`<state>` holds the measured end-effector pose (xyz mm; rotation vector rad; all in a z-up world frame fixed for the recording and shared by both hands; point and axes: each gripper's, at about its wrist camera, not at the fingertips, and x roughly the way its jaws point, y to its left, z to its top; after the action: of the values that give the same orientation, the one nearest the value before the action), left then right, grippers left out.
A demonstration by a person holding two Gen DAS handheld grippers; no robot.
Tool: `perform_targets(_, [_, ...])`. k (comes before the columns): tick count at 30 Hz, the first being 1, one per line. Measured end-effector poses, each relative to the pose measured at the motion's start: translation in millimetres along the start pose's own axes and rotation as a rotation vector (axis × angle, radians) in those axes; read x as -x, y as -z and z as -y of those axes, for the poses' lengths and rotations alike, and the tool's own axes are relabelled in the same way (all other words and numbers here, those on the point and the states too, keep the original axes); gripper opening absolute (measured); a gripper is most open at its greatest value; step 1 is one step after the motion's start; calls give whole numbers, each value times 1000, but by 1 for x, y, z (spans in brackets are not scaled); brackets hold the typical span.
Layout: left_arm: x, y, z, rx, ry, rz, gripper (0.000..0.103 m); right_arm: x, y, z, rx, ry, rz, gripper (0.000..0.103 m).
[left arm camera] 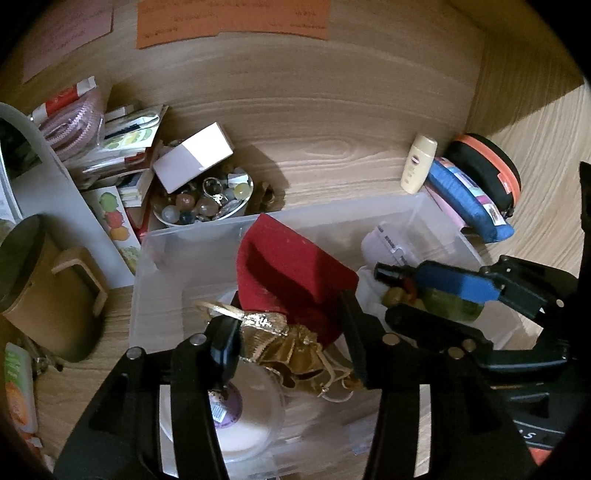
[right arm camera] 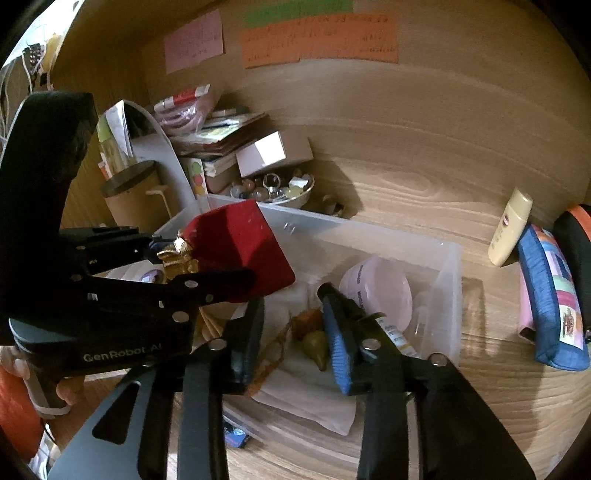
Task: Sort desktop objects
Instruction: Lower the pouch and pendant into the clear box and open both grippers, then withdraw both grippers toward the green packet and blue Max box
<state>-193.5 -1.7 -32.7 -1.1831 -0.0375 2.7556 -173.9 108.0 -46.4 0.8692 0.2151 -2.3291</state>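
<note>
Right gripper (right arm camera: 291, 332) jaws apart over clear bin (right arm camera: 448, 273); left gripper (right arm camera: 192, 258) at red box (right arm camera: 240, 251), gold pouch (right arm camera: 177, 254).

Clear plastic bin (left arm camera: 207, 236) on light wood-grain desk (left arm camera: 332, 122). Red velvet box (left arm camera: 291, 266), gold pouch (left arm camera: 280, 343). Blue pencil case (right arm camera: 550, 295) with pink and white patchwork. Black case (left arm camera: 487, 166) with orange zip band. Cream bottle (left arm camera: 417, 162). Orange note (right arm camera: 321, 40), pink note (right arm camera: 194, 40), green note (right arm camera: 299, 13).
</note>
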Motion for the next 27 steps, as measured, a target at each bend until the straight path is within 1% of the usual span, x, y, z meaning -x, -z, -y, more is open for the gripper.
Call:
perform_targets(2, [2, -1, 0, 6, 3, 0, 50, 3, -1, 0, 2, 0, 12, 43])
perform_targets(6, [7, -3, -1, 18, -2, 3, 58, 10, -2, 1, -5, -1, 40, 49])
perform_targets(8, [10, -4, -1, 15, -6, 7, 58, 13, -2, 1, -4, 4, 53, 51])
perform_targets(10, [14, -4, -2, 19, -8, 11, 59, 16, -2, 1, -5, 3, 62, 56])
perform_targets(12, [18, -4, -2, 22, -13, 15, 61, 20, -3, 1, -5, 5, 76, 65])
perform_targets(14, [23, -4, -3, 24, -23, 26, 63, 24, -3, 1, -7, 4, 94, 69])
perform_targets(17, [31, -4, -3, 10, -52, 45, 64, 28, -3, 2, -20, -30, 112, 73])
perform_targets(21, [42, -2, -3, 5, -80, 56, 66, 31, -4, 1, -21, -62, 119, 74])
perform_targets(22, [45, -2, -4, 6, -84, 61, 67, 31, -5, 1, -20, -61, 122, 75])
perform_targets(24, [51, 1, -5, 4, -92, 71, 72, 34, -5, 0, -18, -55, 128, 81])
perform_targets(27, [59, 3, -5, 1, -110, 84, 75, 38, -6, -3, -6, -29, 130, 82])
